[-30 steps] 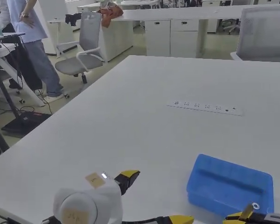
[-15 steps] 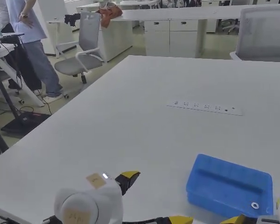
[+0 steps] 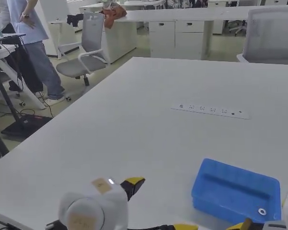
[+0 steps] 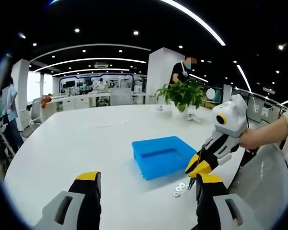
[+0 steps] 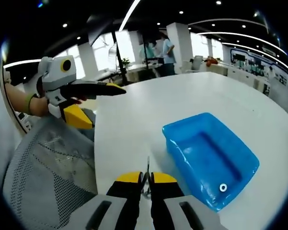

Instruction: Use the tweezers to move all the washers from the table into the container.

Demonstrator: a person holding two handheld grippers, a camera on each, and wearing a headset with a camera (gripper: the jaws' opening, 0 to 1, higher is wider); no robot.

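The blue container (image 3: pixel 235 190) sits on the white table near its front edge, with one washer (image 3: pixel 262 211) lying in its near right corner. The same washer (image 5: pixel 223 187) lies on the floor of the blue container (image 5: pixel 211 158) in the right gripper view. My right gripper (image 5: pixel 146 178) is shut on thin metal tweezers (image 5: pixel 147 167), whose tips point at bare table just left of the container. Loose washers (image 4: pixel 178 189) lie on the table in front of the container (image 4: pixel 161 155), right under the right gripper (image 4: pixel 206 162). My left gripper (image 4: pixel 146 182) stands open and holds nothing.
A white power strip (image 3: pixel 211 110) lies flat further back on the table (image 3: pixel 134 120). Office chairs (image 3: pixel 84 52) and a standing person (image 3: pixel 31 43) are off to the far left, beyond the table. A mesh chair back (image 5: pixel 48 163) is close by the left hand.
A second ago the tweezers held a washer over the container's near corner. The washer now lies in the container and the right gripper has drawn back. The left gripper has barely moved.
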